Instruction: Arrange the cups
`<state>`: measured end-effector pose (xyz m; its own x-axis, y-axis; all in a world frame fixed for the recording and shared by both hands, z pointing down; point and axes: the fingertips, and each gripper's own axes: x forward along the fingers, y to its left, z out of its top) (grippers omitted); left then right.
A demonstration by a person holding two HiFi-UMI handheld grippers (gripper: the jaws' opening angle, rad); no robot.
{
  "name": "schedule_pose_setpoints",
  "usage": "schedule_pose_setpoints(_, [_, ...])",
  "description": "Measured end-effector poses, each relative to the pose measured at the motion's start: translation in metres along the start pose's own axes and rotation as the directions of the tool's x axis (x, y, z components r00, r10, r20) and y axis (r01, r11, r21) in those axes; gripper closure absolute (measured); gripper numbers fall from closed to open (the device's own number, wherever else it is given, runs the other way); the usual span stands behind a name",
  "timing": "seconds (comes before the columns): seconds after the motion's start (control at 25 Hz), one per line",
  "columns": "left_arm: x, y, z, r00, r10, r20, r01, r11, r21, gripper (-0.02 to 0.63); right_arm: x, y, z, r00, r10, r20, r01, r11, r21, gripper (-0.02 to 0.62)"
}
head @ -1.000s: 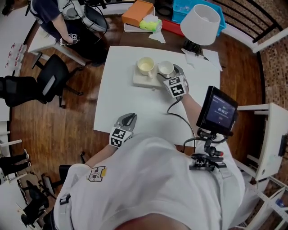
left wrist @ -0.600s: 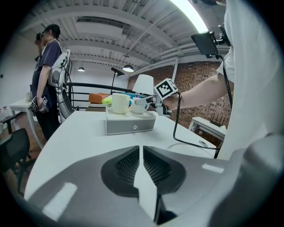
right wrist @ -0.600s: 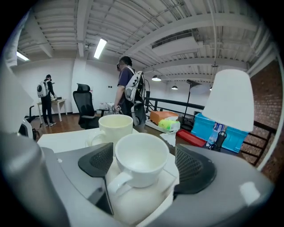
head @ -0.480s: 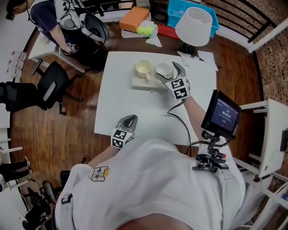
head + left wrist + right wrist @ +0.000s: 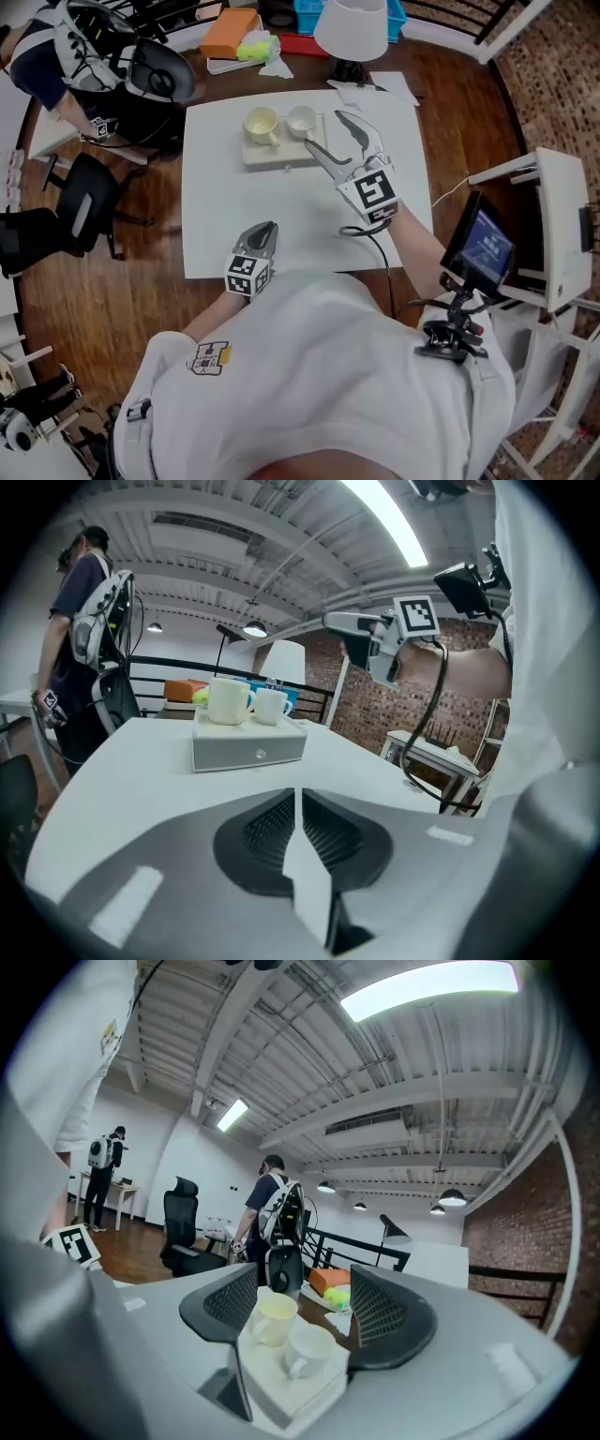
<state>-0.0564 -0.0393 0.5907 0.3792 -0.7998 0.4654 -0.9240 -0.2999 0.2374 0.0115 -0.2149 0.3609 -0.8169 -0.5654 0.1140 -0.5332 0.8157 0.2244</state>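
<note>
Nearest the person, the left tongs (image 5: 265, 232) sit over the near edge of the white bench (image 5: 216, 206). Their jaws are pressed together with nothing between them. To the right, off the bench, a small screen (image 5: 483, 248) stands on a mount.

Farther in and to the right, the right tongs (image 5: 323, 129) are held up above the bench, pointing toward the far side. Their jaws have just been closing but stand moderately wide and hold nothing. The 2 cups show through the gap, yet they lie beyond the tips and clear of the pads.

Just left of those tips, a low white block (image 5: 281, 155) rests on the far half of the bench. On top of it stand the 2 cups, upright and just beside each other: a cream cup (image 5: 261, 123) on the left and a smaller white cup (image 5: 301, 119) on the right.

Past the far edge of the bench stands a lamp with a white shade (image 5: 352, 26), and left of it an orange box (image 5: 230, 33) lies on a tray. At the far left, a person (image 5: 47, 66) stands by an office chair (image 5: 155, 80).
</note>
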Motion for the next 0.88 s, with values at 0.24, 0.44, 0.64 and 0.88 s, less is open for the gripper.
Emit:
schedule_pose_setpoints(0.24, [0.004,-0.003,-0.008,1.0,-0.024,-0.009,0.024,1.0,0.006,0.601,-0.047,0.068,-0.103,0.98,0.051,-0.192,-0.045,0.998,0.035,0.328])
schedule_pose_setpoints(0.44, [0.005,0.003,-0.015,0.999,-0.028,-0.029,0.028,0.999,0.016,0.601,-0.067,0.11,-0.179,0.941,0.077,-0.33,-0.025,0.987,0.158,0.386])
schedule_pose_setpoints(0.64, [0.003,-0.006,-0.025,0.997,-0.049,-0.065,0.051,0.998,0.034,0.601,-0.086,0.14,-0.249,0.873,0.093,-0.478,0.027,0.971,0.238,0.515])
schedule_pose_setpoints(0.88, [0.001,-0.005,-0.024,0.996,-0.043,-0.079,0.046,0.998,0.035,0.601,-0.101,0.16,-0.283,0.819,0.113,-0.562,0.059,0.958,0.279,0.586])
